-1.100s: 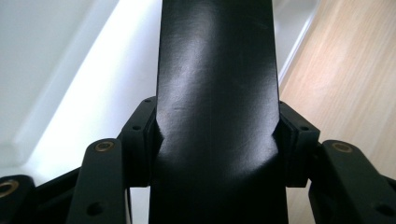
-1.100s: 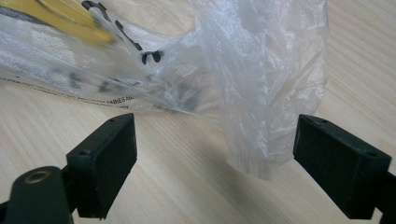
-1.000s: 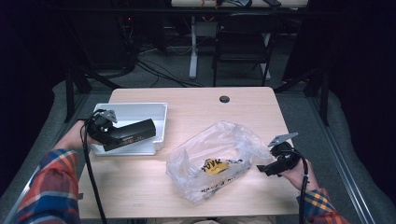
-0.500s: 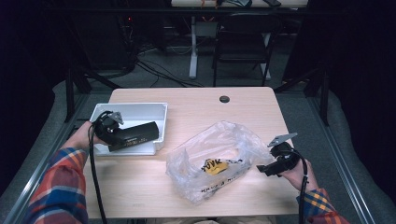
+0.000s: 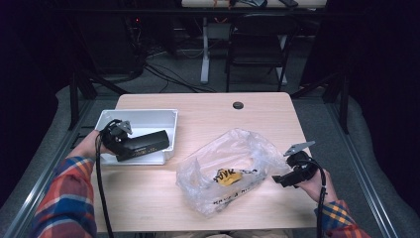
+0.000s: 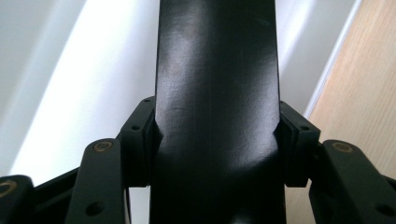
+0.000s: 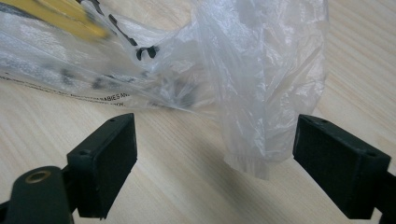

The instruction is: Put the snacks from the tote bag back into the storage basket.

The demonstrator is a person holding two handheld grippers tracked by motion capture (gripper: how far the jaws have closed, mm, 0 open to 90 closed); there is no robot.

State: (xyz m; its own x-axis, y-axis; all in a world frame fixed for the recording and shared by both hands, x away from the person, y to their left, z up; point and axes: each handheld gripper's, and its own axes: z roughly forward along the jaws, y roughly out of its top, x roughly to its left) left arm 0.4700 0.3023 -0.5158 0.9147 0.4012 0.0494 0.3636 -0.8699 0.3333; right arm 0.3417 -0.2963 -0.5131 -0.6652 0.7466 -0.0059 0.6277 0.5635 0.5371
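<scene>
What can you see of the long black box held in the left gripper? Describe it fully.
The long black box is a slim matte bar with faint pale print along one side. It lies nearly level over the white tray, one end clamped between the pads of the left gripper, the other pointing toward the table's middle. Whether it touches the tray cannot be told.

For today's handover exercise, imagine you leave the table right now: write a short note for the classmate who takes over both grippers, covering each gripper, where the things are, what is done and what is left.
Left gripper: jaws shut on a long black box, held over the white bin at the table's left.
Right gripper: jaws open, a flap of the clear plastic bag hanging between them, not pinched.
Bag lies mid-table, something yellow and black inside.
Done: box gripped.
Left, probably: pinch the bag's edge to hold it open, then carry the box to it. Whether the box goes in or came out, I cannot tell.
</scene>
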